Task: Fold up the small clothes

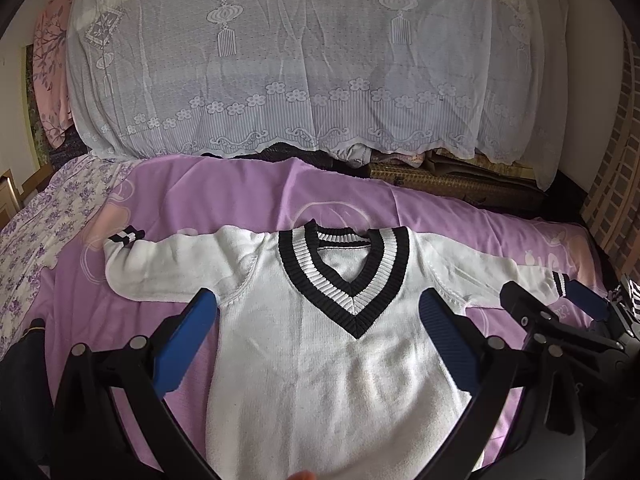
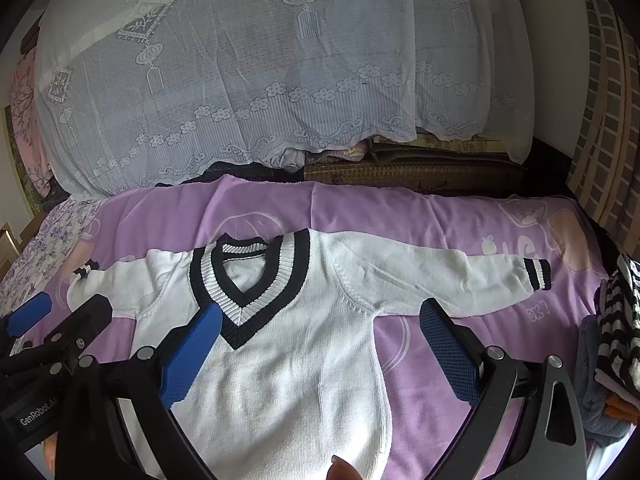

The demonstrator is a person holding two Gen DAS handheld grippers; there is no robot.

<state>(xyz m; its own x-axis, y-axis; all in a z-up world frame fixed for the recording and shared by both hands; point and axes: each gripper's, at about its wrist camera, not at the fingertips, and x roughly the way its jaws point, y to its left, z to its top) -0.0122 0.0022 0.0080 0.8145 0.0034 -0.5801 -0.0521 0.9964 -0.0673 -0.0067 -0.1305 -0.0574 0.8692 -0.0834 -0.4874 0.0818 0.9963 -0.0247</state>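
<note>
**White sweater lying flat on the purple bedspread, both grippers spread above it**

The left gripper (image 1: pixel 316 332) is hovering over the sweater's chest with its blue pads (image 1: pixel 188 344) standing wide apart, gripping nothing. The right gripper (image 2: pixel 320 344) is likewise released, its fingers straddling the sweater's side edge and the bare spread at 3 o'clock of it. A fingertip (image 2: pixel 344 470) is peeking in at 6 o'clock.

The white sweater (image 1: pixel 320 380) is lying face up and unfolded, its navy-and-white V-neck collar (image 1: pixel 344 272) pointing toward 12 o'clock and both sleeves stretching out toward 9 and 3 o'clock, each ending in a striped cuff (image 2: pixel 538 274).

The purple bedspread (image 2: pixel 400 216) is carrying it, lightly creased, with pale cartoon prints. At 9 o'clock a floral sheet (image 1: pixel 36 236) is showing beside it. At 3 o'clock a pile of clothes (image 2: pixel 616 332), a striped one on top, is sitting at the bed's edge, just beyond the cuff.

Farther off, at 12 o'clock, a white lace cloth (image 1: pixel 300 72) is draping over a tall heap, with a woven mat (image 2: pixel 420 170) showing under its hem. A pink floral fabric (image 1: pixel 50 72) is hanging at 10 o'clock, and a brick-patterned wall (image 2: pixel 608 120) is rising at 2 o'clock.
</note>
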